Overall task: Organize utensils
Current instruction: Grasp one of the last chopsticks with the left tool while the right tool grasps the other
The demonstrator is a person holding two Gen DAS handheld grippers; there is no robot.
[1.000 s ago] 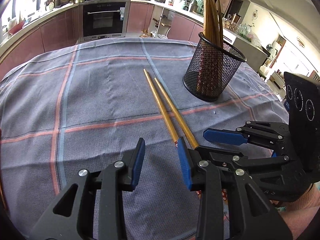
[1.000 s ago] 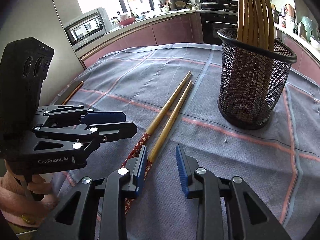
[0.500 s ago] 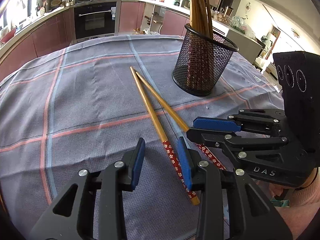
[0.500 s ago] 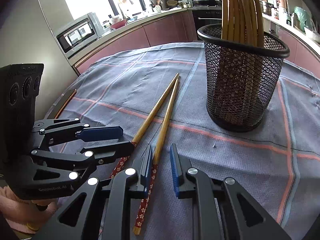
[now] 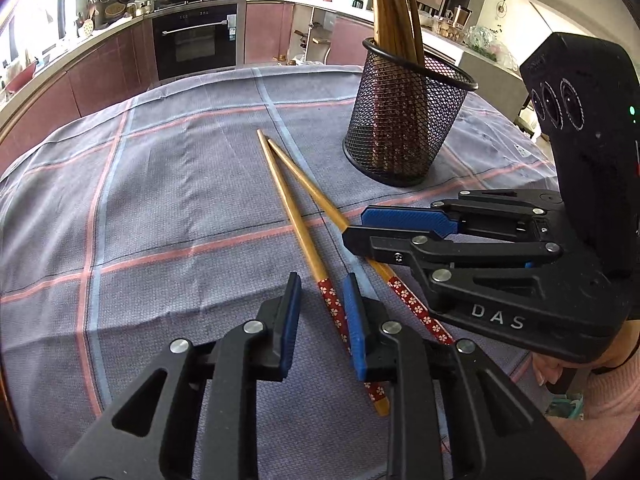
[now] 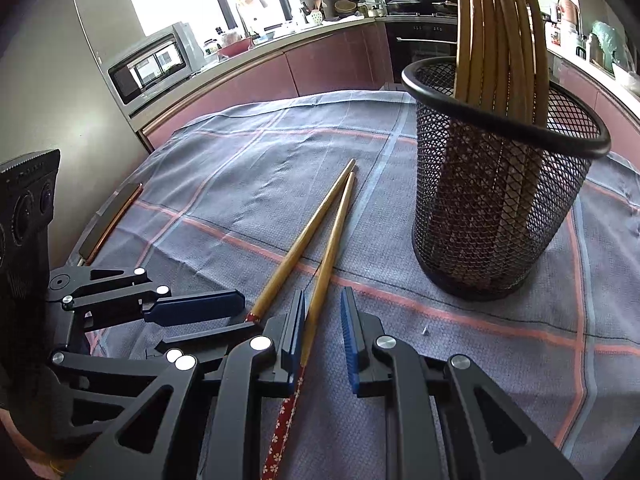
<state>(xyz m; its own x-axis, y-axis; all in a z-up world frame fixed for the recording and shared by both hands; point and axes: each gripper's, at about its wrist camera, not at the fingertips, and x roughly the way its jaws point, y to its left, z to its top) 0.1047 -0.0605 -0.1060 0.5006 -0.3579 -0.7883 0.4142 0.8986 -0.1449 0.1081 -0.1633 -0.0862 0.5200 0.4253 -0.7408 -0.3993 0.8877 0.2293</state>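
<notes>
Both chopsticks lie on tabletop (image 5: 168, 200), near mesh holder (image 5: 404, 128). Your left hand-held gripper (image 5: 320, 312) is closing round left chopstick (image 5: 296, 224); right hand-held gripper (image 6: 322, 332), narrowed since a sec ago, straddles right chopstick (image 6: 328, 252), pads not clamped. Pickup imminent.

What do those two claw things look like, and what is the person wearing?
Both claws are black plastic with silver screws and blue ribbed pads. The right claw says DAS in white; the left claw looks just like it. A pink sleeve shows.
</notes>
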